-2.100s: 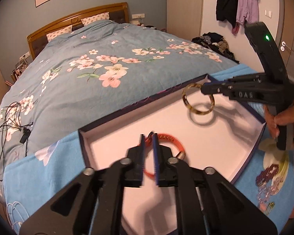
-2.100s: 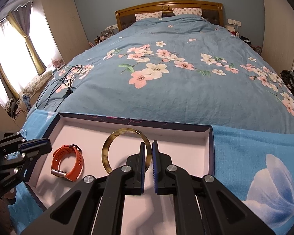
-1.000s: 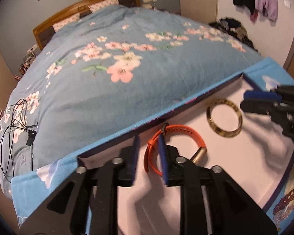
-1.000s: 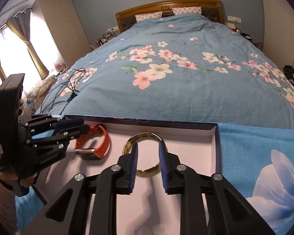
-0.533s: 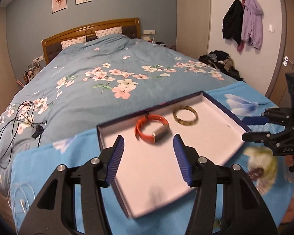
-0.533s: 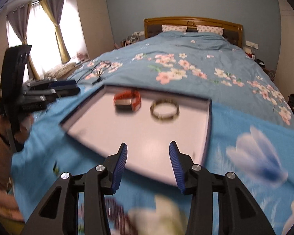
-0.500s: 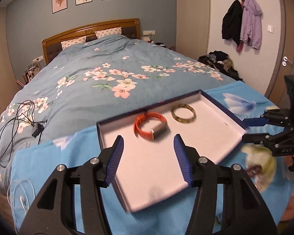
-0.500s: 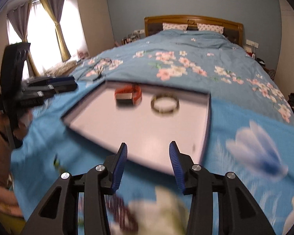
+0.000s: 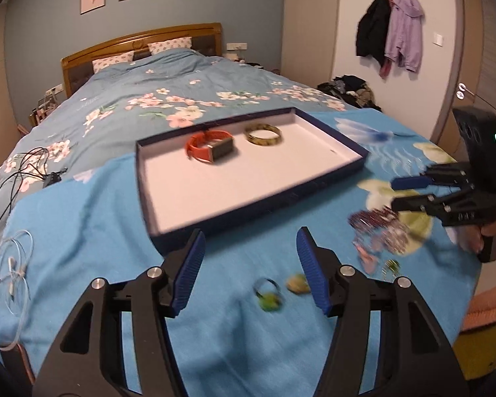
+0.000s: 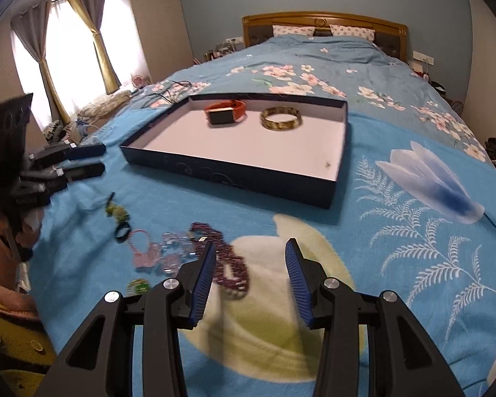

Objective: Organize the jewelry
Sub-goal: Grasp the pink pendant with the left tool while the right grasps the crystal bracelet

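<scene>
Looking along your left gripper (image 9: 248, 266), you see its jaws spread wide and opening further, with nothing between them but blue blanket (image 9: 82, 231). The tray (image 9: 195, 228) lies just beyond the fingertips, its near wall close to the left finger. Inside, at the far end, the orange watch (image 9: 210, 147) and the bangle (image 9: 263, 134) sit side by side, well apart from your tool. A green ring (image 9: 268, 296) and a small blurred piece (image 9: 297, 284) lie on the blanket close by the right finger. Your right gripper (image 9: 410, 195) hovers at the right, over a beaded heap (image 9: 378, 228).

Through the right wrist camera, your right gripper (image 10: 248, 266) is parted and empty. A purple bead strand (image 10: 229, 261) lies just beside its left finger, partly under it. Pink and clear pieces (image 10: 158, 253) lie further left, then a dark ring (image 10: 122, 231) and a green piece (image 10: 115, 211). The tray (image 10: 231, 175) sits ahead, near but apart, with watch (image 10: 226, 112) and bangle (image 10: 281, 118) at its far end. Your left gripper (image 10: 82, 158) is at the left edge, parted.
</scene>
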